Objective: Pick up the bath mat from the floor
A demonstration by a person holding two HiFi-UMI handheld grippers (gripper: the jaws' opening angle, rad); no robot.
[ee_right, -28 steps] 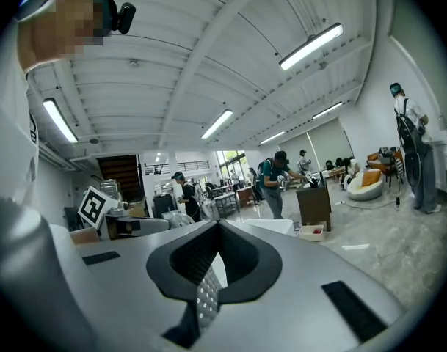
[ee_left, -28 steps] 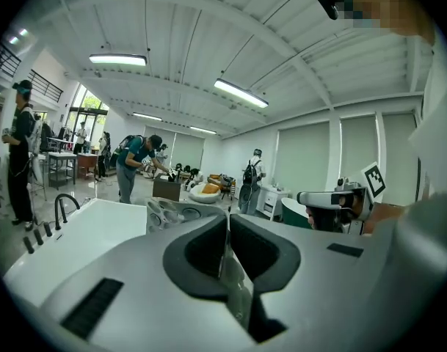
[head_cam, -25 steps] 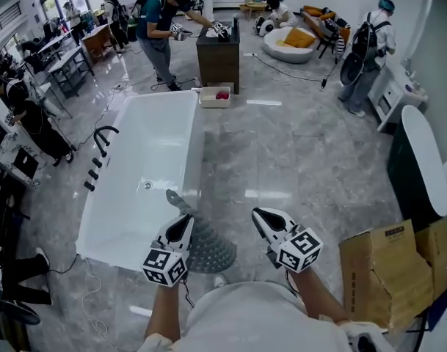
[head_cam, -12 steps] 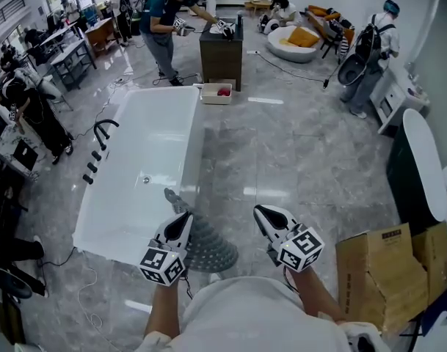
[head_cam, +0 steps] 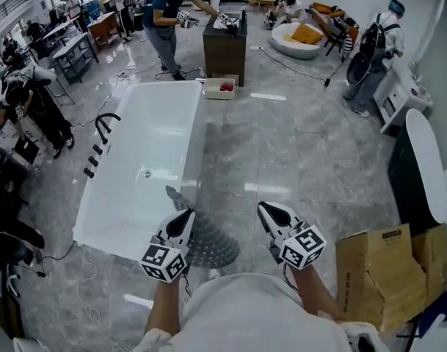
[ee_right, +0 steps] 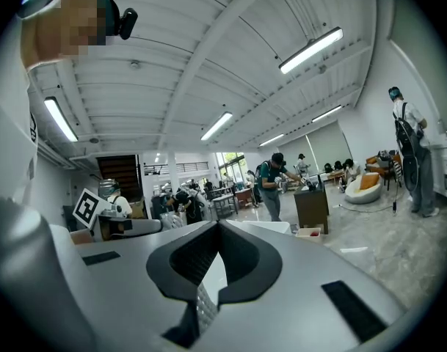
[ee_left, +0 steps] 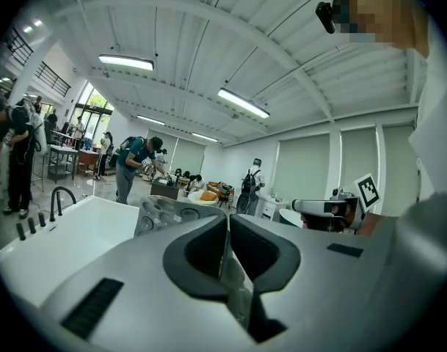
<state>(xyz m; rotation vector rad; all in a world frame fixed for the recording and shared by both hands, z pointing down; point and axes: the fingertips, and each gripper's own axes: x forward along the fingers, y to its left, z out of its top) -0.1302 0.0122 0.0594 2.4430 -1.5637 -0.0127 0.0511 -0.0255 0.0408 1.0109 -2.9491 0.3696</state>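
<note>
Left gripper (head_cam: 180,222) (ee_left: 227,229): its jaws were seen pressed together on an edge of the bath mat.
Right gripper (head_cam: 270,213) (ee_right: 216,229): its jaws were closed at the tips and nothing was held between them.
Marker cubes (head_cam: 164,262): only black-and-white square patterns were shown, no letters.
Bath mat (head_cam: 212,244) (ee_left: 164,213): grey, with round cups; it was held up off the floor by the left gripper, just beside the near end of the bathtub.
Cardboard box (head_cam: 384,273): a printed label was seen on the top flap, too small to be read.
Bathtub (head_cam: 146,149): white, with a black tap at its left side.
Cabinet (head_cam: 224,50): dark brown, far behind the bathtub; a white tray (head_cam: 222,87) with something red in it was placed in front of it.
</note>
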